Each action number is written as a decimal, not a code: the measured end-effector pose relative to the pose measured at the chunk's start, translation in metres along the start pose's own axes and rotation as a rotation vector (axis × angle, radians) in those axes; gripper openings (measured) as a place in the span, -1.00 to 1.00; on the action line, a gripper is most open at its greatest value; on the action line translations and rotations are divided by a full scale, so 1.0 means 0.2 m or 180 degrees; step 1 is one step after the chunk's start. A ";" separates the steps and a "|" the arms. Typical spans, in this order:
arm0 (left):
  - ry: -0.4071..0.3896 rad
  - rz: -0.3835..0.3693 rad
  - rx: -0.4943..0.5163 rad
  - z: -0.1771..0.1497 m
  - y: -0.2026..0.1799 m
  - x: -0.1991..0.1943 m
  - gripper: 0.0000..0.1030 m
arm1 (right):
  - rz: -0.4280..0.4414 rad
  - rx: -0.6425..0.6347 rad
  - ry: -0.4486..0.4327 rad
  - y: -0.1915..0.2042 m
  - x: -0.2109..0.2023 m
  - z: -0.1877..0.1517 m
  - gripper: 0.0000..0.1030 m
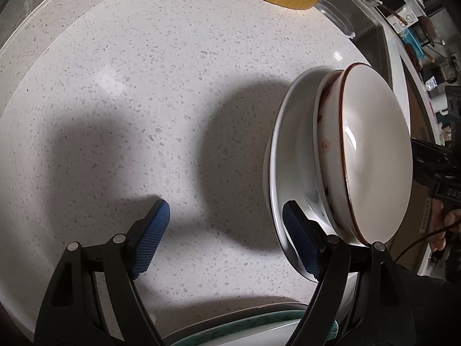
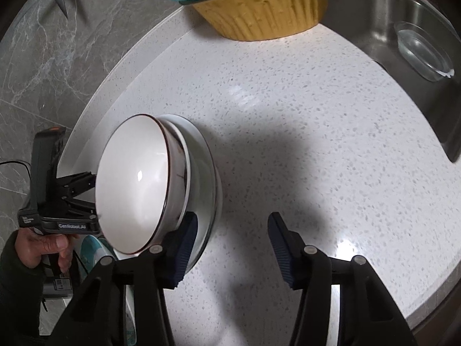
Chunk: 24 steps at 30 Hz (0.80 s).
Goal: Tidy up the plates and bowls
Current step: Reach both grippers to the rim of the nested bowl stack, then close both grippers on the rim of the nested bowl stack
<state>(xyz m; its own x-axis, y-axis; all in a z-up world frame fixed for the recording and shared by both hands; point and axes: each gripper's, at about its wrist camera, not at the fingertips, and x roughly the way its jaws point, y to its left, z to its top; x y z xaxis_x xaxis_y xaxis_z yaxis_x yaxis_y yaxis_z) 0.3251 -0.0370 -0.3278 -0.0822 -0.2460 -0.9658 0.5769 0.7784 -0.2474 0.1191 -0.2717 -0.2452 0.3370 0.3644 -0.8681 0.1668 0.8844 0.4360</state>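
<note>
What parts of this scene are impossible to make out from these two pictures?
- Stacked bowls: how many, and whether either set of fingers touches them; the rims overlap, both views.
- Green-patterned plate: cut off at the bottom edge, left wrist view.
- Yellow basket: its leafy contents are cropped, right wrist view.
- Sink: partly out of frame.

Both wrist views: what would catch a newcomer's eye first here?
A stack of nested white bowls, the top one red-rimmed, sits on the speckled countertop between both grippers. The left gripper and right gripper are open, each with one finger beside the stack. Behind stands a yellow basket with greens, next to the steel sink.
</note>
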 end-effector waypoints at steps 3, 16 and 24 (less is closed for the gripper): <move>-0.0028 -0.0016 0.0005 0.02 0.02 0.00 0.57 | 0.0006 -0.0051 0.0018 0.00 0.05 0.02 -0.06; -0.0251 0.0264 0.0328 0.02 -0.11 0.03 0.51 | -0.0129 -0.0380 -0.0068 0.11 0.18 0.01 -0.21; -0.0142 0.0175 0.0123 0.06 -0.08 0.03 0.49 | -0.0266 -0.0295 -0.0221 0.07 0.17 0.03 -0.03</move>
<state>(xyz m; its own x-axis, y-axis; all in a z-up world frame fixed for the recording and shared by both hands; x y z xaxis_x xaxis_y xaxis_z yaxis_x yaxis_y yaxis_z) 0.3256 -0.0582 -0.3289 -0.0137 -0.2296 -0.9732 0.6105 0.7689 -0.1900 0.1385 -0.2495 -0.2672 0.3892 0.2701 -0.8806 0.1119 0.9351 0.3363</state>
